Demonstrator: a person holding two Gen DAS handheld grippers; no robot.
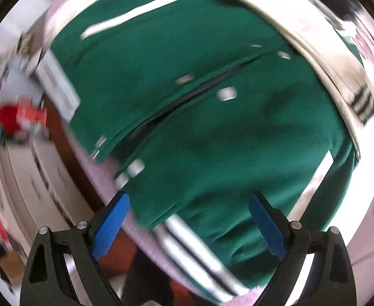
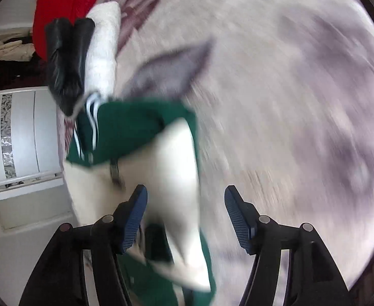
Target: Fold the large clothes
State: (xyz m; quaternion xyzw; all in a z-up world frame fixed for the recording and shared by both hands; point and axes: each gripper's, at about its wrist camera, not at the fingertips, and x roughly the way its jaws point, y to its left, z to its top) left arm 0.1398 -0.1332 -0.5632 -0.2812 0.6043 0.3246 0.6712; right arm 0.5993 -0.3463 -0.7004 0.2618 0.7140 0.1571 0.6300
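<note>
A dark green fleece-like jacket (image 1: 199,97) with cream sleeves and metal snap buttons lay spread on a pale, fuzzy blanket printed with muted purple blotches (image 2: 288,89); its front opening ran as a dark slit across the middle, and its striped ribbed hem (image 1: 194,250) reached the blanket's near edge. The left gripper (image 1: 189,219), pointing straight down, hung over that hem with its ribbed blue pads (image 1: 111,225) wide apart and nothing between them. A cream sleeve (image 1: 322,58) with green-striped cuff lay along the jacket's far side.

In the right wrist view, the right gripper (image 2: 185,219) stood with its jaws apart above a soft cream sleeve (image 2: 171,178) folded over the green body; the cloth sat under the left pad, but blur hid whether it touched. Farther along the blanket's left edge lay a glossy black leather garment (image 2: 64,61), a white fluffy piece (image 2: 102,51) and red fabric (image 2: 56,5).
</note>
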